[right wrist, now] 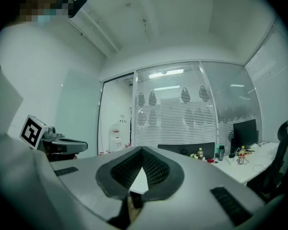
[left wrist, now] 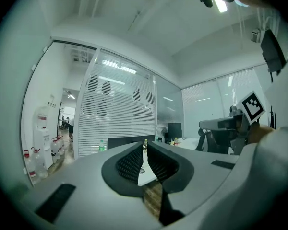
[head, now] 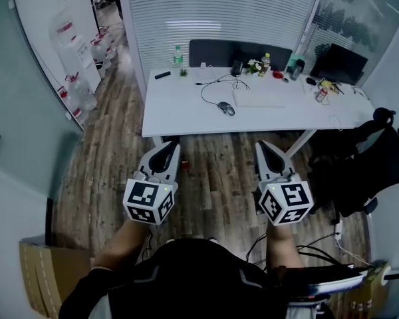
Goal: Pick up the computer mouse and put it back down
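Now, your left claw [head: 167,147] and right claw [head: 265,147] pointing level, side by side, both clenched and empty, computer mouse [head: 227,108] lying apart on the table [head: 179,115]

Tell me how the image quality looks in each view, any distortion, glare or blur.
Head view: wide-angle bending curves the table edges, corners dim, the computer mouse small but clear. Left gripper view: round fisheye frame with black corners, a bright light flares at the top, the shut left claw looks soft. Right gripper view: same dark-cornered fisheye, even light, shut right claw slightly soft.
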`<control>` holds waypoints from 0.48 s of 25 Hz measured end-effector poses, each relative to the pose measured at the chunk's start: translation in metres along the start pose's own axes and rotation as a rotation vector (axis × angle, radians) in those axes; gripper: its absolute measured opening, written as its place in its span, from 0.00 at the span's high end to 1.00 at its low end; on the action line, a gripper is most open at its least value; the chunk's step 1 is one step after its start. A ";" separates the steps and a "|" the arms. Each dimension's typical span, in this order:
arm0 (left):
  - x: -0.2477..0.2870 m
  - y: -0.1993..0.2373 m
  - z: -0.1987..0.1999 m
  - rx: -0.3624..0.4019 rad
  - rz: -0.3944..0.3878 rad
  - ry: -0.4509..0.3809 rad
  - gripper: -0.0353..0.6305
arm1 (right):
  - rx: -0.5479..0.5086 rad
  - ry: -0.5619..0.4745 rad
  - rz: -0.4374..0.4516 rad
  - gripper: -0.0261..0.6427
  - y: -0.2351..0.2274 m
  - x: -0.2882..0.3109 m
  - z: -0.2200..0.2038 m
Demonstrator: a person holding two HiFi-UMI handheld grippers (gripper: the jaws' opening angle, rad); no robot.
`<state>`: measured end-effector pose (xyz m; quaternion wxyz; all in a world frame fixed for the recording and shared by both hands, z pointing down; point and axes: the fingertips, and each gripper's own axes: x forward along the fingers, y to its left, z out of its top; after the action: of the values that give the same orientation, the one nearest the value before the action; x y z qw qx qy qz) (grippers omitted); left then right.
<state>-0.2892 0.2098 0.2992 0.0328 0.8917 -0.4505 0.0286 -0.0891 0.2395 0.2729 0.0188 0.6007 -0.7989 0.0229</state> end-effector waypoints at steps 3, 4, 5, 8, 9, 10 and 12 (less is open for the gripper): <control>0.000 0.003 0.001 0.020 0.008 0.010 0.90 | 0.003 0.002 0.000 0.96 0.001 0.003 0.001; 0.000 0.004 0.001 0.036 0.014 0.016 0.90 | 0.003 0.002 0.002 0.95 0.001 0.004 0.002; 0.001 0.006 0.000 0.046 0.017 0.020 0.89 | 0.005 0.000 0.004 0.95 0.001 0.005 0.002; 0.003 0.008 0.000 0.039 0.002 0.025 0.74 | 0.012 -0.001 0.011 0.90 0.001 0.009 0.001; 0.003 0.009 0.000 0.036 -0.002 0.023 0.69 | 0.015 -0.001 0.016 0.86 0.001 0.010 0.000; 0.002 0.010 0.000 0.034 -0.005 0.020 0.65 | 0.016 -0.002 0.021 0.80 0.002 0.012 0.000; 0.001 0.013 0.001 0.029 -0.016 0.019 0.57 | 0.019 -0.008 0.027 0.69 0.005 0.016 0.002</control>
<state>-0.2992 0.2007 0.2988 0.0245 0.8953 -0.4426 0.0431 -0.0981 0.2255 0.2720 0.0098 0.5903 -0.8066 0.0283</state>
